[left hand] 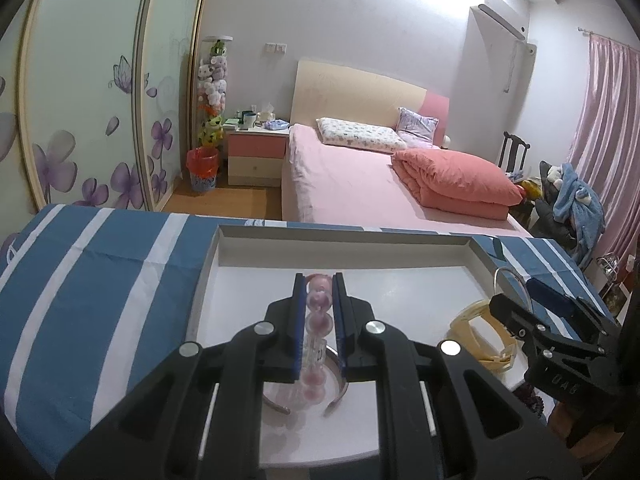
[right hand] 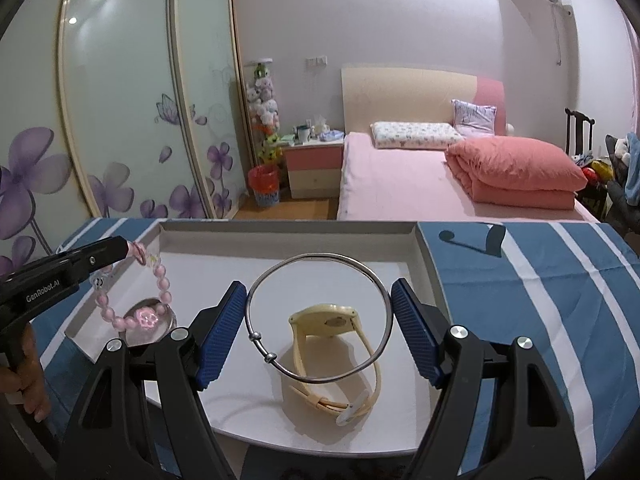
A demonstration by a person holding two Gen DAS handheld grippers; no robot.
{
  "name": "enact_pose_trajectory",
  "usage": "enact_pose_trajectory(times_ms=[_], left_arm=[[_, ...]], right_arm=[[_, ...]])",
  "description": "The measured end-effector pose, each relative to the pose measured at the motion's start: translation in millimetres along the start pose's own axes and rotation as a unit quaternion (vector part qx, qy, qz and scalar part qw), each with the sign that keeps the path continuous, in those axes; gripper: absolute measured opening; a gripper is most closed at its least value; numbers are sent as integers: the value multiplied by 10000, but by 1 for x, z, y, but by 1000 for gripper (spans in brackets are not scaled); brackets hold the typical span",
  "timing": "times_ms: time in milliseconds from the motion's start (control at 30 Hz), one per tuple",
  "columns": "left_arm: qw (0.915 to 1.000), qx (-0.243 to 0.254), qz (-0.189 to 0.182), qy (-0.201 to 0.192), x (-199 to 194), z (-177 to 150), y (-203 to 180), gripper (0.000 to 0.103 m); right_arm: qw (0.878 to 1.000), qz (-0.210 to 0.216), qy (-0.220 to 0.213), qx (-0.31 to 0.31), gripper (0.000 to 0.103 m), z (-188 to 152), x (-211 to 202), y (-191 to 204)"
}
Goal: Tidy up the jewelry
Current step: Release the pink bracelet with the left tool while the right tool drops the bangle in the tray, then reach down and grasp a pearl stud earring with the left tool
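Our left tool (left hand: 317, 292) is pinched narrow on a pink bead bracelet (right hand: 160, 280), which hangs from its tips over the near left corner of the white tray (left hand: 340, 236). Our right tool (right hand: 318, 308) stands wide with a silver bangle (right hand: 318, 318) spanning its blue pads, held upright across the gap above the middle of the tray; the pads look to touch the ring on both sides, so we judge it gripped.

Below the bangle a cream watch (right hand: 332, 344) already lies on the tray's floor, toward the near edge, and a second silver piece with a pink charm (right hand: 149, 320) sits in the near left corner under the beads. So we reckon two pieces are placed and two are carried, not yet set down. The tray rests on a surface covered in blue and white striped cloth (right hand: 540, 280).

Both tools point forward and somewhat downward toward the tray, side by side, a hand (right hand: 24, 376) showing on the left grip.
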State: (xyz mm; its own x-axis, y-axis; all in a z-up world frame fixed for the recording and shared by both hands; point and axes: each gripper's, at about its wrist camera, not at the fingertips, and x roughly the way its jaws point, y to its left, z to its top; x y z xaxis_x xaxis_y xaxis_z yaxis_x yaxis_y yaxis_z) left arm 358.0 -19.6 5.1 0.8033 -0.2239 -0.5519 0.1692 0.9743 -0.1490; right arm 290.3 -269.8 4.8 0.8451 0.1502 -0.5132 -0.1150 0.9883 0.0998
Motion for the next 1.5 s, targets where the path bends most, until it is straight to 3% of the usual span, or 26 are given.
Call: enact_pose_trajectory(times_ms=[200,400,633,800,967,1200,1500], left_arm=[[10000,-45,-8,-42,1,1,3,20],[9999,-57,35,-102,-8,3,2,21],[9998,4,36,-200,-33,2,4,21],[9997,193,-50,-141,-63,-16,3,21],[9990,370,-164,166,-88,-50,-1,21],[9940,585,-419,820,-93,-94,-11,21],[9871,708,-497,1345,-71,-114,-27,20]], right_arm=[[10000,21,-55,-14,81,0,-3,-1],[9998,10,-179,16,81,3,-12,1],[9994,80,-343,11,81,2,-38,0],[9991,170,-378,-73,81,-12,-70,6],[9993,193,-294,-137,81,-33,-97,10],[9997,209,-75,-40,81,-59,-118,8],[9998,183,83,89,81,-80,-130,-1]])
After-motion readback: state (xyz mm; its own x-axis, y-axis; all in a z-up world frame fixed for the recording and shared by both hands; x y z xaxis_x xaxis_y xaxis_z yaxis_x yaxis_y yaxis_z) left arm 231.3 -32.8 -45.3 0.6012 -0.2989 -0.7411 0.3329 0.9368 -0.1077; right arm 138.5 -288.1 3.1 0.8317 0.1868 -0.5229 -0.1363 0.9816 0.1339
